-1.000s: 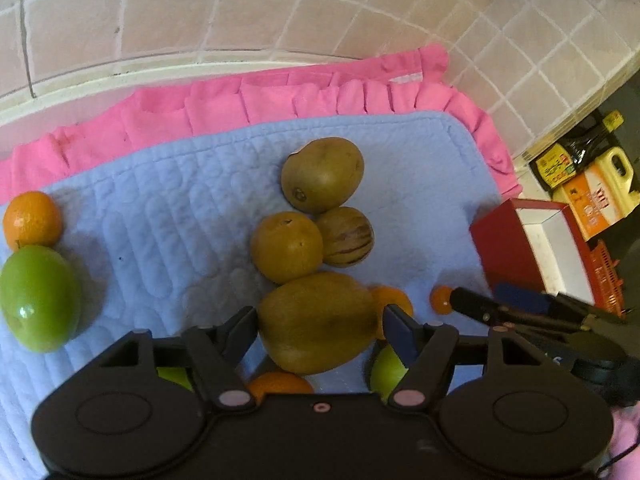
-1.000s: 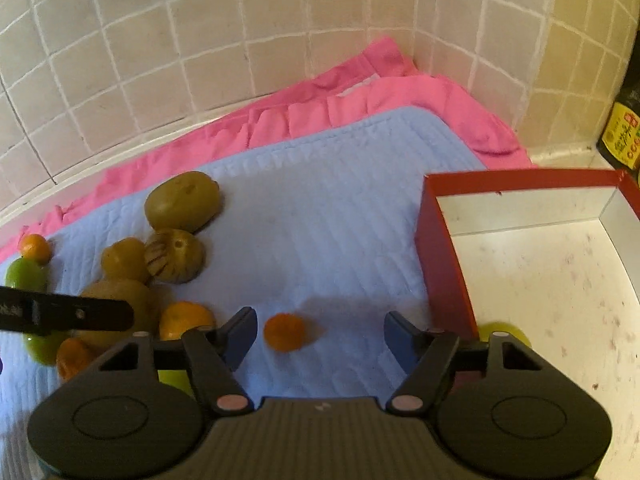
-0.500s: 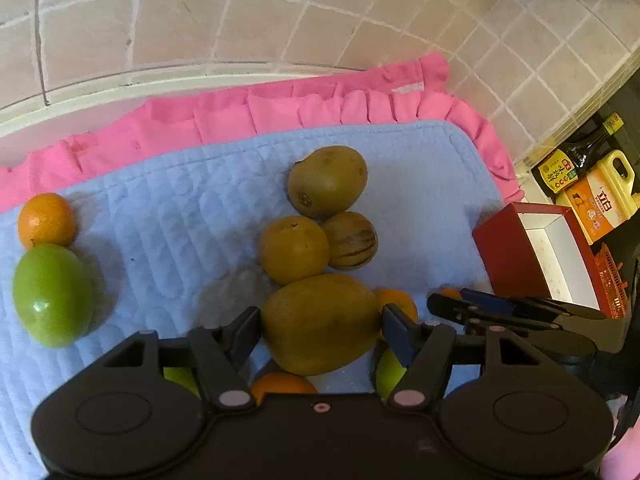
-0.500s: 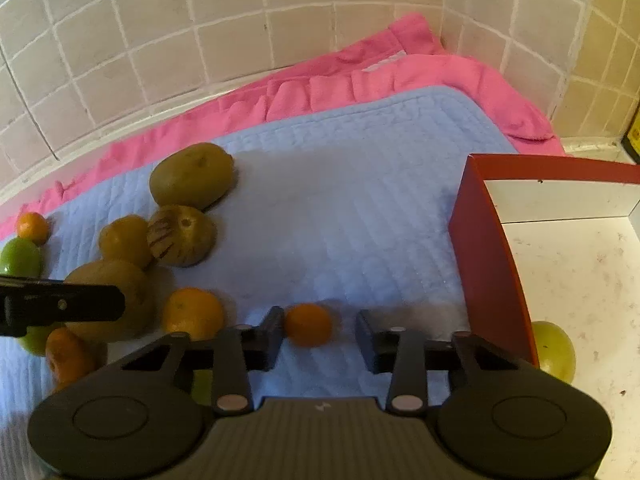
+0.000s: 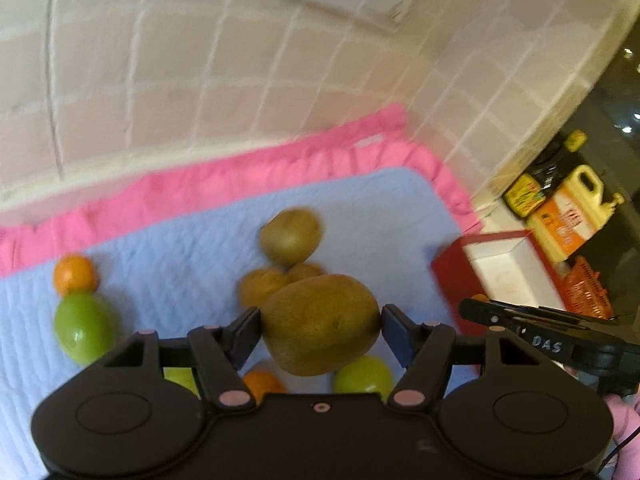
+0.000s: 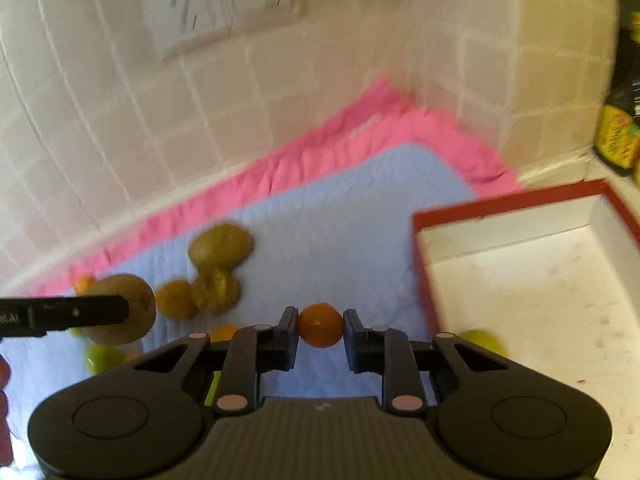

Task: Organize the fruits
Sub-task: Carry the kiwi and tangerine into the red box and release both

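Both grippers grip fruit above my blue mat (image 5: 168, 248).
Left gripper (image 5: 320, 326) clamps the big brown fruit (image 5: 320, 322); right gripper (image 6: 320, 326), just closed, pinches a small orange (image 6: 320, 325) beside the red box (image 6: 520, 200); brown fruits (image 6: 220, 246) crowd the mat's middle.

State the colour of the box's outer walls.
Red; the box is white inside. Clearest in the right wrist view.

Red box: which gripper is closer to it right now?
Right. The right gripper, shut on a small orange, sits beside the red box wall. The left gripper, holding the big brown fruit, is farther back over the fruit pile.
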Demonstrator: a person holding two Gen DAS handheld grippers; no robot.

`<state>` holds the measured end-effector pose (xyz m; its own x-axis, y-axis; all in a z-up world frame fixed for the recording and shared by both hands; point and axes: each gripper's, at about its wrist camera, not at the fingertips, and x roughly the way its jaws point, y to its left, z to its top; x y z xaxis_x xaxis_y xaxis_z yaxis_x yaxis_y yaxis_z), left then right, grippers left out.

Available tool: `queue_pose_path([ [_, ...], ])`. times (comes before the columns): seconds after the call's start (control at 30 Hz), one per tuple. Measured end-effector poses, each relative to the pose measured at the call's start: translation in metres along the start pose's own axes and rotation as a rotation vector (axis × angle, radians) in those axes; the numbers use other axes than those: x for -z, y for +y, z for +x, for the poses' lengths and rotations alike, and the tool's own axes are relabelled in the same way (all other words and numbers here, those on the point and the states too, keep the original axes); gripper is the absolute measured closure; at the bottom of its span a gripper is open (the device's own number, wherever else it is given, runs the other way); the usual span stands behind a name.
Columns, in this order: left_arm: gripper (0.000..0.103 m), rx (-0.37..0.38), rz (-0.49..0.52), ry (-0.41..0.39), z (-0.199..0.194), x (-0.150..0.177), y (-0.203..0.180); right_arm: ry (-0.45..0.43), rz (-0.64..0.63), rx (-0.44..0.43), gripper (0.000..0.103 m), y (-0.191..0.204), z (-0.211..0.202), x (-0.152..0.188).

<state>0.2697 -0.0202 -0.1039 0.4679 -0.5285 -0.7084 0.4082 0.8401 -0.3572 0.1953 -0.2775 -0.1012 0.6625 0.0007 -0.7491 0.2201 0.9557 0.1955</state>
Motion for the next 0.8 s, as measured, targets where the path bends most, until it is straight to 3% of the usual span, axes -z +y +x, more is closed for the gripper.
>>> queue_pose_path([
  [0.2, 0.024, 0.072, 0.103, -0.066, -0.019, -0.017, -0.057, -0.146, 0.076, 0.050, 0.078, -0.043, -0.067, -0.012],
  [0.4, 0.024, 0.159, 0.204, -0.062, -0.002, -0.031, -0.125, -0.228, 0.170, 0.130, 0.078, -0.102, -0.113, -0.003],
  [0.57, 0.024, 0.237, 0.259, 0.009, 0.040, -0.038, -0.181, -0.234, 0.246, 0.178, 0.078, -0.147, -0.132, 0.017],
  [0.8, 0.024, 0.248, 0.325, 0.121, 0.113, -0.037, -0.243, -0.170, 0.306, 0.196, 0.078, -0.188, -0.126, 0.042],
])
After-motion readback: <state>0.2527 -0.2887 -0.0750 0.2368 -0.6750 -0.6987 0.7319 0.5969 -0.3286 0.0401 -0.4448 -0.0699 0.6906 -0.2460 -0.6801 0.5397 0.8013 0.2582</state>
